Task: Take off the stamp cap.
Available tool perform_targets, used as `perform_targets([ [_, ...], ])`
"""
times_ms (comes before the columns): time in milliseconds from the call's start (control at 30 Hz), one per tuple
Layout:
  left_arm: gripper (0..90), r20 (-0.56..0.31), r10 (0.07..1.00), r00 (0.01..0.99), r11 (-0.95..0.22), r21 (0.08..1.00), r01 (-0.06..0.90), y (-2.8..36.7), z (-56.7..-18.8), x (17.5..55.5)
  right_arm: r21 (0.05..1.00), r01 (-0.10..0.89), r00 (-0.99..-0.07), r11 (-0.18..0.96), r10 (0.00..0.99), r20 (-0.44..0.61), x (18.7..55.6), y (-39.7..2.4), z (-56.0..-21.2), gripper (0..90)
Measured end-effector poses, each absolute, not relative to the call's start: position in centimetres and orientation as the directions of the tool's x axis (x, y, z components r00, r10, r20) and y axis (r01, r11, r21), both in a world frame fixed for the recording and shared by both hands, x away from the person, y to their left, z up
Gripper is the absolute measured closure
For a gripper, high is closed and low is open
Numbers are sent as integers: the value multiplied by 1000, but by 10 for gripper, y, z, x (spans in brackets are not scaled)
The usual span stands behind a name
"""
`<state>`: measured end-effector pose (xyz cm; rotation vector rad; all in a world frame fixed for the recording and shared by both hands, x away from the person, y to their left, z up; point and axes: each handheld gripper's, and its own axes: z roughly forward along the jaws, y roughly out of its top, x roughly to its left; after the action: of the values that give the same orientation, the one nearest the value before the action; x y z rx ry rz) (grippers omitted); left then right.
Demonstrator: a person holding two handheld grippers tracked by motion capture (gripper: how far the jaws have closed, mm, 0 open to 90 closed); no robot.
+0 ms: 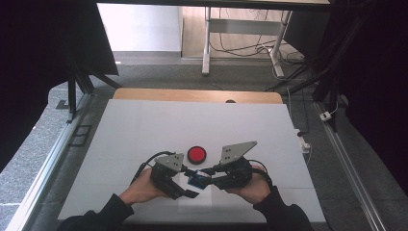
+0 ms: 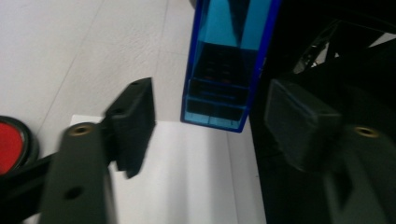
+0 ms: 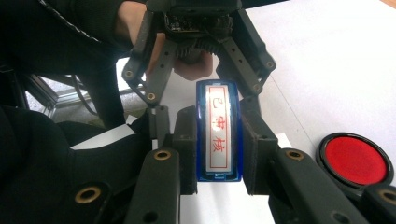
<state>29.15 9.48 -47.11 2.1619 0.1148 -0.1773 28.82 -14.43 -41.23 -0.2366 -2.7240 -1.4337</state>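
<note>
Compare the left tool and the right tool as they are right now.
The right tool is shut on the blue stamp, its jaws pressing the stamp's two sides; the left tool is open, its jaws standing apart on either side of the stamp's end without touching it. In the high view the right tool's grey plate looks larger than the left's. Both are black, hand-held, and face each other near the red pad.

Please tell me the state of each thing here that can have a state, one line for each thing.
Right claw: shut on the blue stamp, jaws against its two long sides.
Left claw: open, jaws on either side of the stamp's end, not touching it.
Blue stamp: held above the table, its red-lettered label facing the right claw's camera.
Red pad: lying flat on the table, uncovered, untouched.
</note>
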Motion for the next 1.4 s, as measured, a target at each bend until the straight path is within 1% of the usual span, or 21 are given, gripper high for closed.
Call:
perform_targets([
  [233,577,-181,-14,983,-537,831,146,98,-472,292,816,156,-988,557,101,120,288,-145,-411,707],
  [267,577,-179,-17,984,-536,832,143,99,-472,292,816,156,-988,557,101,120,288,-145,-411,707],
  [433,638,-181,-26,983,-514,846,142,102,-472,294,822,158,-987,547,90,130,288,-145,-411,708],
  [600,672,-194,-37,980,-494,856,151,103,-472,294,828,163,-987,537,81,141,288,-146,-410,707],
  [800,688,-206,-59,977,-492,857,151,104,-471,295,831,167,-986,530,70,154,289,-147,-410,708],
  [933,692,-224,-49,973,-498,850,171,104,-470,294,834,172,-985,525,66,161,289,-147,-410,708],
  [1033,693,-264,-36,964,-501,839,211,104,-471,296,836,163,-986,524,74,147,288,-147,-410,708],
  [1200,694,-276,-25,961,-503,834,227,104,-470,296,833,125,-992,539,81,97,284,-146,-407,709],
  [1400,696,-204,-50,978,-511,846,150,104,-465,291,844,190,-981,502,56,188,290,-149,-410,709],
])
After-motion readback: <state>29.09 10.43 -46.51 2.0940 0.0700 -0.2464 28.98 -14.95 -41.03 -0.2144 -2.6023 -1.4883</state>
